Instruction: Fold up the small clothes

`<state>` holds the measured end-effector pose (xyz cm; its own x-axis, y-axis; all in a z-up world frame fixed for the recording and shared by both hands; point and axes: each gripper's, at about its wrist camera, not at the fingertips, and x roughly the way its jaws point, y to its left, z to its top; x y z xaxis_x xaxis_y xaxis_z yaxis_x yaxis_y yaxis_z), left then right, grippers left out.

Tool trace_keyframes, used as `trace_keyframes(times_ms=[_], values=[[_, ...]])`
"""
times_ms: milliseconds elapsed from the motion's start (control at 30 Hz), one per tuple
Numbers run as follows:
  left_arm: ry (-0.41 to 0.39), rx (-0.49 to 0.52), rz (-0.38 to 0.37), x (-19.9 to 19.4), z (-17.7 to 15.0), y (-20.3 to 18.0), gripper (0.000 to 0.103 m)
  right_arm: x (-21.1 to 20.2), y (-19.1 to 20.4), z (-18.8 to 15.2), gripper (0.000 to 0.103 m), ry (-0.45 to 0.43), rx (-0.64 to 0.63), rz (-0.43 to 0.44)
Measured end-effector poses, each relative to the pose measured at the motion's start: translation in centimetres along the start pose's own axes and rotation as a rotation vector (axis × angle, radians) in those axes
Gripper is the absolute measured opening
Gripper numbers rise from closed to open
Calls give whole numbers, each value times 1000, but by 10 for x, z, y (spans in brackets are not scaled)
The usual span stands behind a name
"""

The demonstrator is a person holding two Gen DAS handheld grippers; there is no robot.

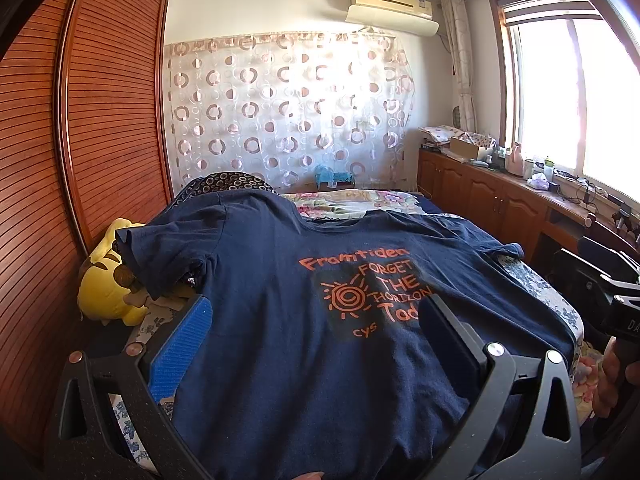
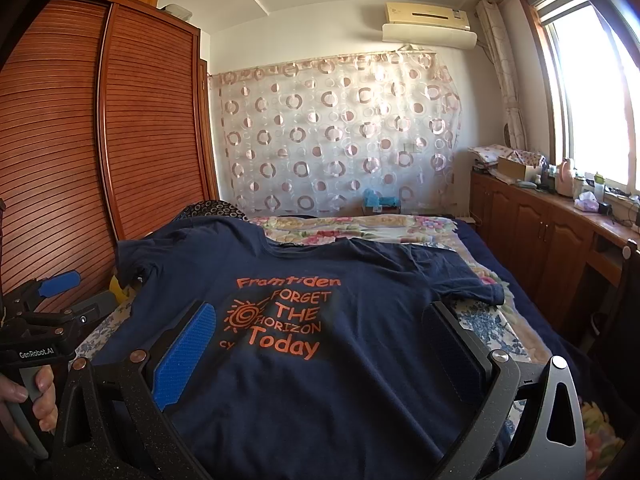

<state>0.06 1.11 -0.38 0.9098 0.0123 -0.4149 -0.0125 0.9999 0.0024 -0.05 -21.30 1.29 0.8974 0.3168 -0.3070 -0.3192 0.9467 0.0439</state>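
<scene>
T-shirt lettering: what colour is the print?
Orange, on the navy T-shirt; clearest in the right wrist view.

Daylight from window [image 1: 580,92] at right, blown out; fisheye-bent edges, dark corners.

Black hand-held gripper [image 2: 316,344], blue ribbed pads [image 2: 182,356], silver screws, "GenRobot.AI" marking

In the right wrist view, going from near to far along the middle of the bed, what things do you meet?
Navy T-shirt with the orange print → floral bedcover → blue item at the bed's far end → circle-patterned curtain → air conditioner.
</scene>
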Motion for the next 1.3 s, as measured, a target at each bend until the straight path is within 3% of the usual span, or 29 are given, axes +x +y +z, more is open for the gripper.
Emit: trace_keyframes(times_ms=[1300], values=[[-24,-1,3,-11,6,-7,103,-3,0,0,103,1,1,4]])
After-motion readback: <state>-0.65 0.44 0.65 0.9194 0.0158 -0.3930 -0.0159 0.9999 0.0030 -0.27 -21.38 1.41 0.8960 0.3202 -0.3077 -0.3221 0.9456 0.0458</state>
